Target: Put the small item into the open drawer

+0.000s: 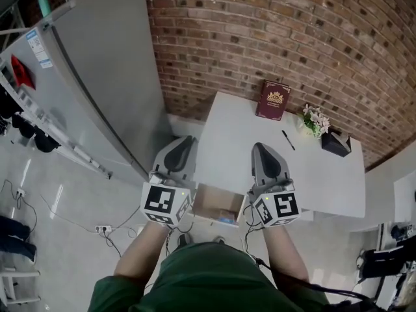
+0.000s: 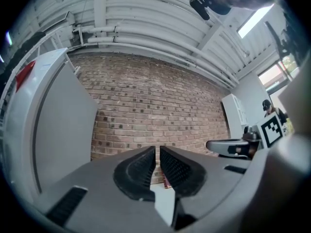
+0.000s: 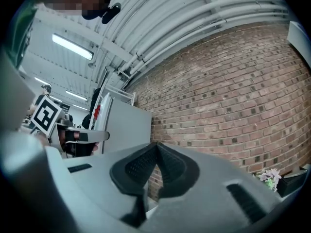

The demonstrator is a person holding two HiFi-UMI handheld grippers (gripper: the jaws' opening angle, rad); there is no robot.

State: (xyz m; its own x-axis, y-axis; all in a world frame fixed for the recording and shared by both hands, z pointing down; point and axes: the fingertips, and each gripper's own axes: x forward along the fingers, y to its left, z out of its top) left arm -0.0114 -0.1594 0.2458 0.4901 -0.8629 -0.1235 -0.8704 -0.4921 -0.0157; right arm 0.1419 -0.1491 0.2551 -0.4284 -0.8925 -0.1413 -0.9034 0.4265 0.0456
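Now left tongs (image 1: 186, 140), right tongs (image 1: 259, 147), one drawer (image 1: 207, 202) (open), maybe one item (image 1: 225, 220).

The tabletop (image 1: 227, 129) is white against a red-brown brick wall (image 1: 260, 31) with pale mortar lines. The book (image 1: 273, 100) is dark maroon with a gold emblem, the pen (image 1: 288, 140) black, the flowers (image 1: 315, 120) pale pink and white over green, the box (image 1: 336, 142) black. The drawer (image 1: 209, 203) is light brown inside, with a small blue item (image 1: 225, 220). The left hand-held gripper (image 1: 187, 140) and right hand-held gripper (image 1: 260, 148) are grey with black ribbed pads (image 2: 141, 169). Their 2 cubes (image 1: 166, 203) are white with black square markers. The shirt (image 1: 214, 278) is dark green, the tall cabinet (image 1: 104, 64) pale grey.
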